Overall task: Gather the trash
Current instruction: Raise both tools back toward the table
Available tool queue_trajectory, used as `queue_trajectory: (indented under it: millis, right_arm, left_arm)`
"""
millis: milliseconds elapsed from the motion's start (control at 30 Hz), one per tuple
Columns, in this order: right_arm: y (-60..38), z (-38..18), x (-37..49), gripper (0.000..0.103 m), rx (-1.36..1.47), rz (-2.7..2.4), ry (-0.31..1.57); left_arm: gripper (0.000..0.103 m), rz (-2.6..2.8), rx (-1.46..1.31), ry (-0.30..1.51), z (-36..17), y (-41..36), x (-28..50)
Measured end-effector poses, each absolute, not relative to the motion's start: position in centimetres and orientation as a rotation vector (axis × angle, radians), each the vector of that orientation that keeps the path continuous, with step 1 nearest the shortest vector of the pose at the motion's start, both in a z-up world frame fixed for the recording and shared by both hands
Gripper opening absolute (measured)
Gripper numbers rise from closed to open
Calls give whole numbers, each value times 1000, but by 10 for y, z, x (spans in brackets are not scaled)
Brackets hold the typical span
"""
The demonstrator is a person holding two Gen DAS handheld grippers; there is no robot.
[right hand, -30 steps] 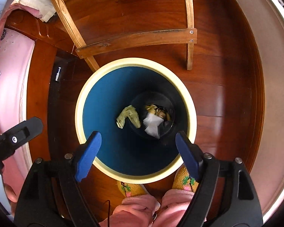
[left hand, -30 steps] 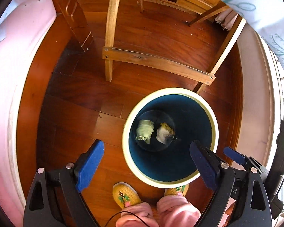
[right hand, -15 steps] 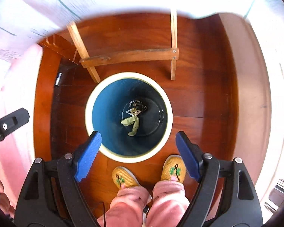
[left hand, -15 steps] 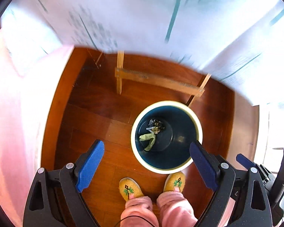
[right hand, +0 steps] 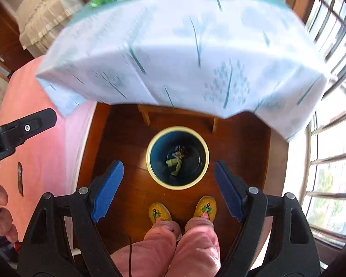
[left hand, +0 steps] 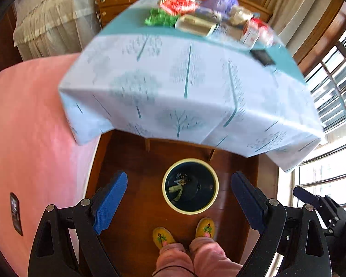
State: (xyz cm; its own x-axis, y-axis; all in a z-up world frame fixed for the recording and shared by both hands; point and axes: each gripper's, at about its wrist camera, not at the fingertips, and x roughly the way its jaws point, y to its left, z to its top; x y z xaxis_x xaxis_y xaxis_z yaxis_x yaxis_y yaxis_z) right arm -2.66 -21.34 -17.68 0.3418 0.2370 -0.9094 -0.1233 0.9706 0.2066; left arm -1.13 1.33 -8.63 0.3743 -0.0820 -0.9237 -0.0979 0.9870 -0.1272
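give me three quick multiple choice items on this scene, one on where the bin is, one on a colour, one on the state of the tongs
1. Where does the round cream-rimmed bin stand?
A. on the table
B. on the wooden floor before the person's yellow slippers
C. on the pink bed

2. What colour is the bin's inner wall?
A. dark blue
B. red
C. white

3. How are the left tongs and right tongs?
A. both shut on trash
B. one open, one shut
C. both open and empty

Answers: 1 B, the bin sits on the floor just beyond the yellow slippers; 2 A, its inside shows dark blue under the cream rim; 3 C, each pair's blue pads stand wide apart with nothing between.
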Motion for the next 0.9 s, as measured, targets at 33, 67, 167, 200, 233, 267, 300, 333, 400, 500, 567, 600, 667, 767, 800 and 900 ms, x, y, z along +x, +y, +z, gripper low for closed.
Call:
queue_trajectory:
  millis: [33, 67, 167, 200, 233, 267, 300, 333, 400, 500, 567, 600, 667, 767, 800, 900]
  right_arm:
    - [-212, -160, -28, 79, 106, 239, 1180]
    - [-208, -145, -29, 79, 105, 239, 1163]
    - [-201, -101, -33, 79, 93, 225, 1109]
    - [-198, -87, -34, 79, 91, 219, 1090]
    - [-197, -75, -36, 79, 87, 211, 1073]
    - [-196, -63, -36, 79, 84, 204, 1058]
    - [-194, -53, -36, 79, 81, 196, 1040]
    - [-193, -43, -36, 79, 77, 182, 1021]
    - [-192, -25, -35, 79, 72, 158, 990]
    - [-193, -3, -30, 79, 85, 122, 961]
    - [-196, 10, -27, 79, 103, 106, 940]
    - [-197, 15, -26, 79, 103, 99, 930]
    - [-198, 22, -26, 79, 98, 92, 915]
    - [-197, 30, -26, 79, 89, 91, 901]
    - [-197, 32, -25, 79, 86, 91, 898]
    - [-198, 33, -22, 79, 93, 88, 890]
  left_arm:
    - [93, 7, -170, 1169, -71, 15, -12]
    - [93, 9, -164, 1150, -55, 16, -14]
    - [93, 17, -136, 1081, -10, 22, -17]
    - [93, 19, -132, 1058, 4, 25, -17]
    - [93, 20, -133, 1041, 15, 29, -16]
    - [93, 16, -137, 1028, 25, 33, -15]
    - [93, 8, -142, 1017, 34, 38, -14]
    - [93, 1, -144, 1008, 43, 42, -13]
    - [93, 1, -138, 994, 57, 49, -9]
    - [93, -5, -140, 983, 68, 57, -2]
    - [93, -5, -143, 976, 73, 62, 1]
    - [92, -5, -143, 976, 73, 63, 3]
    - [91, -7, -145, 978, 76, 67, 6]
    - [88, -2, -131, 991, 73, 67, 11]
    - [88, -4, -124, 1002, 71, 66, 14]
    - [88, -2, -107, 1032, 60, 63, 21]
